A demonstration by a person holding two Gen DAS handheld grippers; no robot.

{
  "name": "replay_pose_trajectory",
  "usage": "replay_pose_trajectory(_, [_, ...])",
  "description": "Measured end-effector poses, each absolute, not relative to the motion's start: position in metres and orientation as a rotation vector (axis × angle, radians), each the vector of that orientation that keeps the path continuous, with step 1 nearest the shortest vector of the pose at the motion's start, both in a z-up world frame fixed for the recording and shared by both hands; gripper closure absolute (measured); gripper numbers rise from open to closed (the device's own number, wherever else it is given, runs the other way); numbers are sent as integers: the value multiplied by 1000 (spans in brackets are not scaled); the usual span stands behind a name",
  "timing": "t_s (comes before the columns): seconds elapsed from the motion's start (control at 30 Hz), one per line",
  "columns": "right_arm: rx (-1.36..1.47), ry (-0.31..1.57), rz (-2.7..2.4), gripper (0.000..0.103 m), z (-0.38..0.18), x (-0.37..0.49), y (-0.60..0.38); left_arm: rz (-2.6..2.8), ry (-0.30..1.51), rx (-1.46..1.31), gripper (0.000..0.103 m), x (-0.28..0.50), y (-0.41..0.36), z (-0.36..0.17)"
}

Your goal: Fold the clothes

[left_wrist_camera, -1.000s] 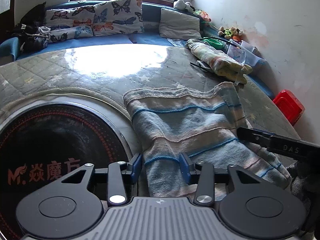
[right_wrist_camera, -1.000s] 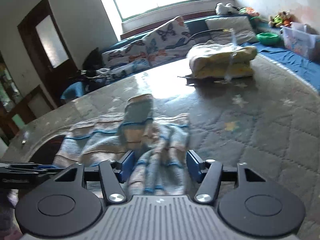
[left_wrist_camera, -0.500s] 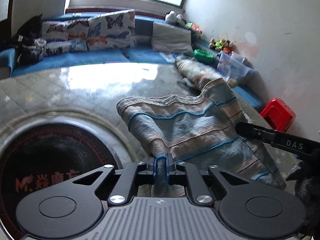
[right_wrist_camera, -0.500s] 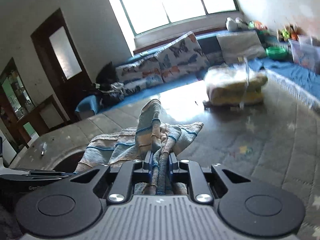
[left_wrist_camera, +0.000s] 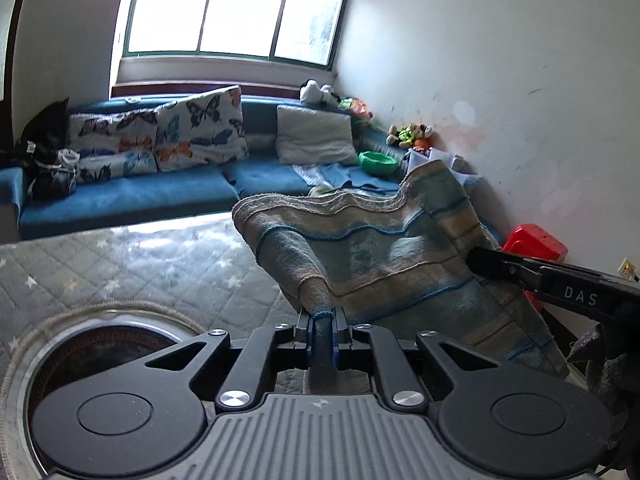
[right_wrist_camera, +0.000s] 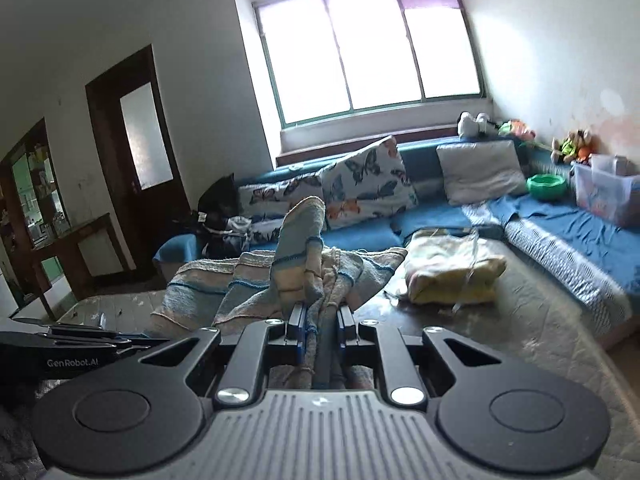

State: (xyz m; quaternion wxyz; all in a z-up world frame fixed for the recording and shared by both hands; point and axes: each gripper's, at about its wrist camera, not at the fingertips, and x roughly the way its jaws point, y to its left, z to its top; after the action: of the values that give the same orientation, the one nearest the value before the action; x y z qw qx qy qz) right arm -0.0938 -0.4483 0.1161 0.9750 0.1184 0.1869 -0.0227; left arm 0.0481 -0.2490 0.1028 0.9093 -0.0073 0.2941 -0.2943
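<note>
A striped blue, grey and beige knit garment [left_wrist_camera: 384,248] hangs lifted above the quilted table [left_wrist_camera: 120,264]. My left gripper [left_wrist_camera: 323,320] is shut on its near edge. My right gripper [right_wrist_camera: 320,320] is shut on a bunched part of the same garment [right_wrist_camera: 296,264], and shows at the right of the left wrist view [left_wrist_camera: 560,284]. The left gripper's side shows at the left of the right wrist view [right_wrist_camera: 72,344]. The garment sags between the two grippers.
A round dark inset [left_wrist_camera: 100,356] sits in the table at the near left. A folded yellow bundle [right_wrist_camera: 452,268] lies on the table's far side. A blue sofa [left_wrist_camera: 128,196] with cushions runs behind. A red stool [left_wrist_camera: 536,244] stands by the right wall.
Both grippers closed on the garment and raised it off the table. The cloth now hangs in the air between them, and both views tilt up toward the window.
</note>
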Motion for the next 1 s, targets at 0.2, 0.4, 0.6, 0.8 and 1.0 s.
replay_pose_trajectory(0.2, [228,339,-70,90,129,-120,-451,-621,563,4,94,28,-258,120])
replay_pose_trajectory(0.4, [211,326,-86,90,134,-136,-452,-626,553,17,94,17,-266,124])
replay_pose_trajectory(0.6, [212,340,-90,90,130,-136,-453,-617,575,24,94,18,-270,115])
replay_pose_trajectory(0.8, [216,371,-88,90,118,-129,-453,-604,611,23,94,22,-273,103])
replay_pose_trajectory(1.0, [219,412,-88,90,103,-119,-456,-590,652,27,94,31,-277,88])
